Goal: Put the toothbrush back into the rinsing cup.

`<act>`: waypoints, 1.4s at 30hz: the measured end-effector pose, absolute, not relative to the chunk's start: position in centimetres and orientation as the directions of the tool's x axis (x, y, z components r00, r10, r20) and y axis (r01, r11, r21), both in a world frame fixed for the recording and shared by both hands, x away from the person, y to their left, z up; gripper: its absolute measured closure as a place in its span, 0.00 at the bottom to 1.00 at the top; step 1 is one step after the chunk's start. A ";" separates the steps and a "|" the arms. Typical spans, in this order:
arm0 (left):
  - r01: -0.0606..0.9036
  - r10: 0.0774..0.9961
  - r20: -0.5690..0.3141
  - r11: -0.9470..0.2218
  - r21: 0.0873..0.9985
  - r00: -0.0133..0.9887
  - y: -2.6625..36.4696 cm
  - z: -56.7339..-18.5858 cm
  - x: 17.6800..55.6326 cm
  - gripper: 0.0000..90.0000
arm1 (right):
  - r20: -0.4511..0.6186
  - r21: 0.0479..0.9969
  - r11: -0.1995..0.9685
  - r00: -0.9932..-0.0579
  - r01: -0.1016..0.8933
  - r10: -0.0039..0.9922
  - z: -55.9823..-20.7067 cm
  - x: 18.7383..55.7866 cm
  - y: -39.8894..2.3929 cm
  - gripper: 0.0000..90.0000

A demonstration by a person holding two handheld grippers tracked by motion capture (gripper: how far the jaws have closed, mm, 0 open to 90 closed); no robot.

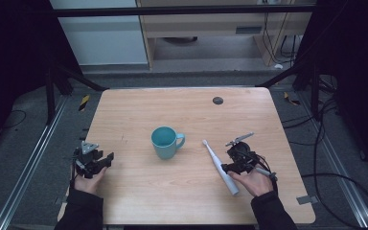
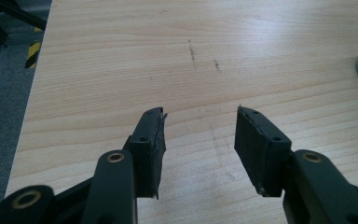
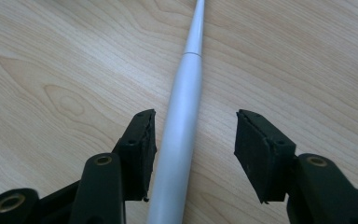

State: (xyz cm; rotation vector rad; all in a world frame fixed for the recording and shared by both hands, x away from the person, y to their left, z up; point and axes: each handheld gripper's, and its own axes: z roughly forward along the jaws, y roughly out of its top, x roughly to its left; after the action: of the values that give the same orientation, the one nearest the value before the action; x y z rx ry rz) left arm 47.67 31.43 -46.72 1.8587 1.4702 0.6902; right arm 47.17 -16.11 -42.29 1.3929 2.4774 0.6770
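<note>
Right gripper (image 3: 193,144) has its jaws spread apart around the handle of the white toothbrush (image 3: 182,135), which lies flat on the wooden table (image 1: 139,191); the handle runs close along one jaw, with a clear gap to the other, so nothing is clamped yet. From above, the toothbrush (image 1: 219,166) lies to the right of the teal mug (image 1: 165,142), apart from it, head end pointing toward the far side. Left gripper (image 2: 198,135) rests near the table's left edge with its jaws also apart and nothing between them. By my judgement the work has barely begun: the grasp is lined up, but closing, lifting and probably placing into the mug all remain.
</note>
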 end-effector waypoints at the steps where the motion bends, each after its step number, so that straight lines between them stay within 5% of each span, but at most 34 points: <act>1: 0.624 0.974 0.002 -0.147 0.767 0.228 31.5 -46.7 47.7 0.58 | 0.031 0.487 0.452 -0.531 0.748 0.847 -42.3 47.2 -16.0 0.54; 42: 0.631 0.972 0.004 -0.155 0.760 0.233 31.3 -46.8 47.8 0.58 | 0.014 0.262 0.530 -0.552 0.807 0.834 -45.9 49.2 -13.7 0.67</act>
State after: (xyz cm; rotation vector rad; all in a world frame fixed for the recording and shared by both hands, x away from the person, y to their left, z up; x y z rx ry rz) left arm 47.76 31.31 -46.81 1.8694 1.4707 0.6826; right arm 49.19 -13.67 -45.87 1.4255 2.6475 0.3629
